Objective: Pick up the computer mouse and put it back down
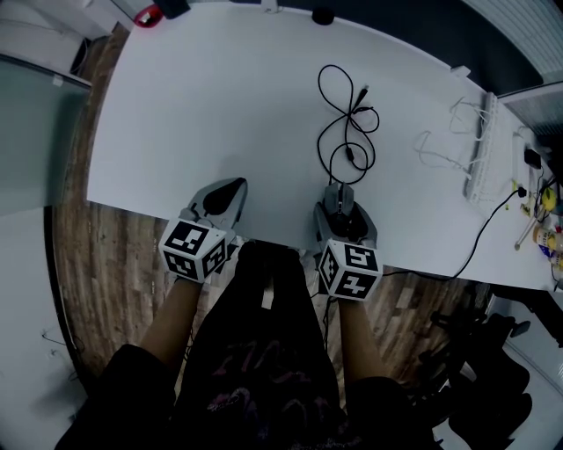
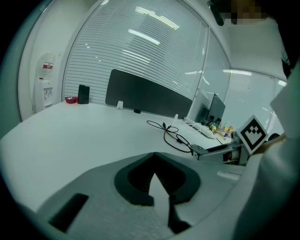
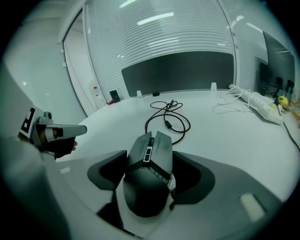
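- While the jaws of the right gripper (image 3: 150,161) clamped the computer mouse (image 3: 143,201) by the near edge of the desk (image 1: 220,105), an even squeeze on its sides seemed wise.
- Its cable (image 1: 354,112) needed slack.
- Left gripper (image 2: 154,157) sat closed, empty.

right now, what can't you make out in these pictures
Computer mouse underside, right gripper view: hidden by its body and the right tongs, so lifted or resting is unclear.
Small items at the table's right end, head view: tiny, cut by the edge.
Red object at the far corner, head view: too small to identify.
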